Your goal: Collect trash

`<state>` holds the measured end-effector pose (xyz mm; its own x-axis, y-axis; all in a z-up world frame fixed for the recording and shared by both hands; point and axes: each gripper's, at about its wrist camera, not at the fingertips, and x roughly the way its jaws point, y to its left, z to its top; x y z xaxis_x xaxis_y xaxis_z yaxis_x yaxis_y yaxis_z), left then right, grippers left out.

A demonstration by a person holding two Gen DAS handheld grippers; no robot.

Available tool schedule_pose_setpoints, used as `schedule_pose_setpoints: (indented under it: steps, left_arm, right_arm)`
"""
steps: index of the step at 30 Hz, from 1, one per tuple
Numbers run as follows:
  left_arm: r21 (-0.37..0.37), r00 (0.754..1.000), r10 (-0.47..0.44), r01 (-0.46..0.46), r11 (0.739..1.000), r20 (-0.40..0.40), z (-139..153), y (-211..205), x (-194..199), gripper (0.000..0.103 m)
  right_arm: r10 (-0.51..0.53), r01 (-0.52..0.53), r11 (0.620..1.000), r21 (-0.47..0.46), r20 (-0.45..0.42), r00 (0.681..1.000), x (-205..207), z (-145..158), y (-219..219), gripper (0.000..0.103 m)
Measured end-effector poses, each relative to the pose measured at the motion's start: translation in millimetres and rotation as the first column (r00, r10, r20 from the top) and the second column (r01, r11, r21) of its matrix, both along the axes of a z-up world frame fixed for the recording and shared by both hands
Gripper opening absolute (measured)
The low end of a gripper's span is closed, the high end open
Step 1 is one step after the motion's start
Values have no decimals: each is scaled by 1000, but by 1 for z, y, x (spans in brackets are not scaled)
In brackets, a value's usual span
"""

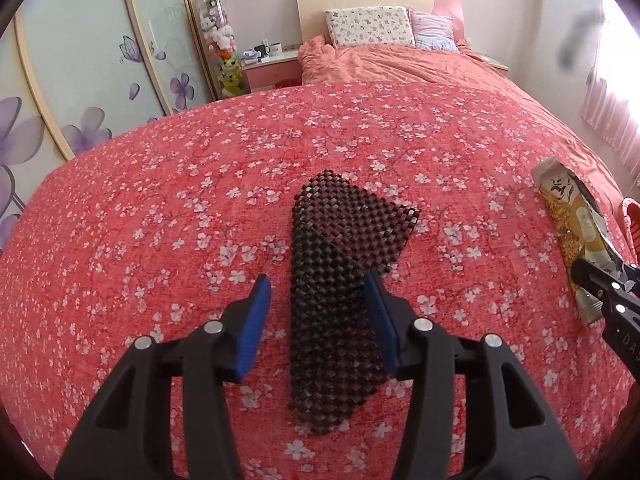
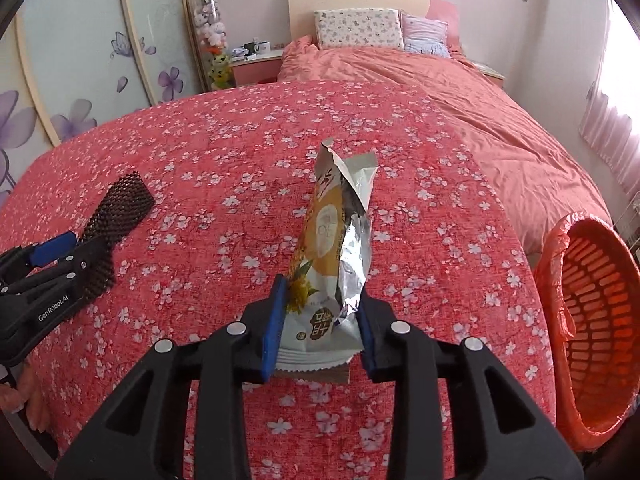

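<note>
The basket (image 2: 592, 332) is running off the right edge of the right wrist frame, and only a sliver (image 1: 632, 220) is showing at the left wrist frame's right edge. A blurred dark smear (image 1: 576, 44) is sitting upper right. The items on the nightstand (image 1: 272, 60) are reading too small to identify.

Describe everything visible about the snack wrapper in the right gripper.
The snack wrapper is an empty-looking foil packet, silver inside, printed yellow and white with flower art and lettering outside. Its top is torn open and crumpled; its crimped bottom seam is intact. It stands tilted above the floral bedspread, its lower part pinched between the blue pads of the right gripper. The orange basket sits to its right.
</note>
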<state>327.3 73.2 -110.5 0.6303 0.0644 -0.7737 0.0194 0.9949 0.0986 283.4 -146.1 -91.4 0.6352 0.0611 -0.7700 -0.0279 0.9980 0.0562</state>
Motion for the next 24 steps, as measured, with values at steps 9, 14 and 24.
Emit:
schedule_pose_setpoints:
  steps: [9,14,24]
  left_arm:
    - [-60,1000,25,-26,998,-14,-2,13,-1,59]
    - [-120,999,38,-40,992,-23,-3,25,-1,61]
    - [-118,999,38,-41,992,-24,-2,21,-2,61]
  right_arm:
    - [-2,2,999,44,1,1000,-2,-4,-7,34]
    - [-2,2,998,62,2,1000,-3,-5,-11,34]
    - [0,0,997,76,2,1000,-3,-6,-15,34]
